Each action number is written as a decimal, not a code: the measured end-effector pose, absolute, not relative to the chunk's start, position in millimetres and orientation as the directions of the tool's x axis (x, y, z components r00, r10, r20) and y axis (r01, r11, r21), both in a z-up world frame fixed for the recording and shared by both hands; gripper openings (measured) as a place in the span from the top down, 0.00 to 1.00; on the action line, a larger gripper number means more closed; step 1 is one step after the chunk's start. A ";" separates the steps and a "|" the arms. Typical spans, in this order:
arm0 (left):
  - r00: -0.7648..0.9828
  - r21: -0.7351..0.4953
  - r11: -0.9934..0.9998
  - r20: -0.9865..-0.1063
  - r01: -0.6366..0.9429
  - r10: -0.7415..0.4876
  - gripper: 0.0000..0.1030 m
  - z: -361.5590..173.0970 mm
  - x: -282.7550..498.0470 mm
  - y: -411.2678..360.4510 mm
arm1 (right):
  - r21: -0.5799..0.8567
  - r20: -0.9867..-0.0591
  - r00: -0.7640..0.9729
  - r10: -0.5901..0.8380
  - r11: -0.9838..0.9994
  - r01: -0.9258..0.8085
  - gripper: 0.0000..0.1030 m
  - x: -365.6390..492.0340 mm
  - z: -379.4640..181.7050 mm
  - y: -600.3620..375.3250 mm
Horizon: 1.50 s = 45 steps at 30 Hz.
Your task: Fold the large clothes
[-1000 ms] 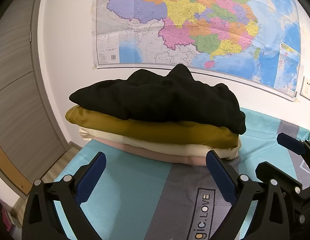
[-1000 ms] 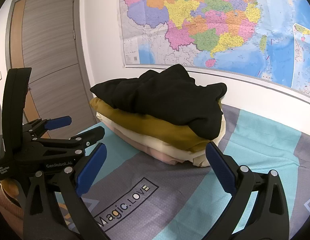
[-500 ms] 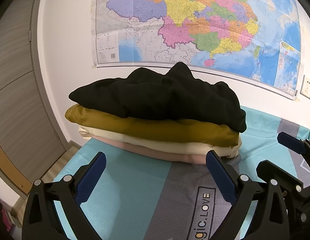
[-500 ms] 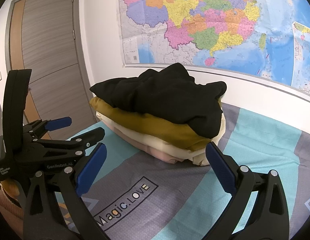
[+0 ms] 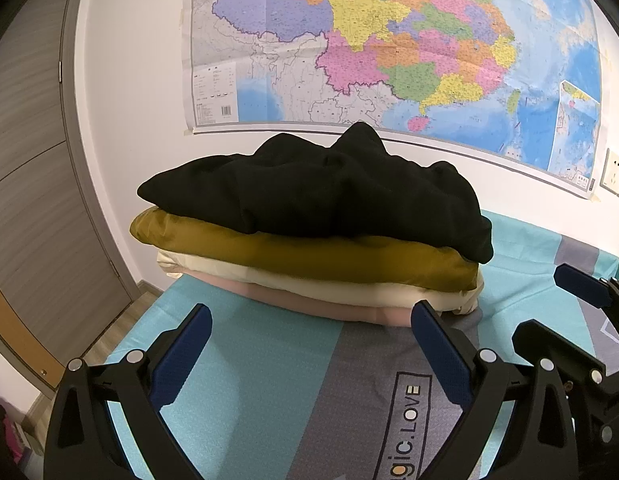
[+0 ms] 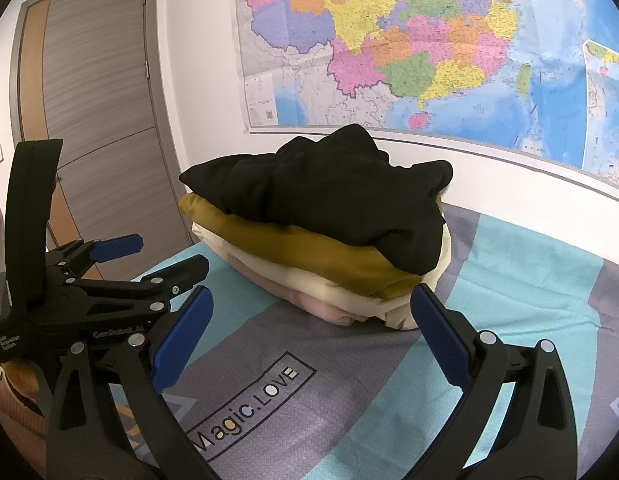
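From the left wrist, the left gripper hovers spread wide and empty above the mat, short of the folded stack of clothes topped by a black garment. From the right wrist, the right gripper is likewise splayed and empty, near the stack's front corner.

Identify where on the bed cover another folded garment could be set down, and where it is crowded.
Free: the teal and grey cover right of the clothes stack, up to the wall, and the strip with the Magic.LOVE label in front of the stack. Crowded: the near left, where the open left tongs sit.
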<state>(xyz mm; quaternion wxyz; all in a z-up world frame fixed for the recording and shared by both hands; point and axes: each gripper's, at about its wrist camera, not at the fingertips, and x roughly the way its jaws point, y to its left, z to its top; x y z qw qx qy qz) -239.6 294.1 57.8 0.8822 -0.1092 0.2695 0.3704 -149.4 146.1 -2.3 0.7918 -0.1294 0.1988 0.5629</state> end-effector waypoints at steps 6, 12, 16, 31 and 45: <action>0.580 0.009 0.703 -0.558 -0.711 0.594 0.06 57.0 -239.8 294.9 | 0.022 -0.458 0.289 0.841 0.335 -0.942 0.05 -148.9 -2.0 145.9; 0.580 0.008 0.703 -0.559 -0.711 0.592 0.06 56.0 -240.2 296.2 | 0.022 -0.459 0.288 0.840 0.335 -0.942 0.05 -149.2 -2.7 146.1; 0.579 0.013 0.704 -0.559 -0.710 0.594 0.06 56.0 -240.3 296.3 | 0.023 -0.461 0.286 0.840 0.334 -0.942 0.05 -148.7 -3.4 146.2; 0.578 0.017 0.706 -0.562 -0.708 0.592 0.06 54.9 -238.5 297.2 | 0.024 -0.461 0.285 0.840 0.333 -0.943 0.05 -149.4 -5.8 144.8; 0.594 0.034 0.716 -0.531 -0.698 0.604 0.09 53.0 -238.2 293.2 | 0.039 -0.463 0.282 0.840 0.337 -0.941 0.05 -148.8 -7.5 140.4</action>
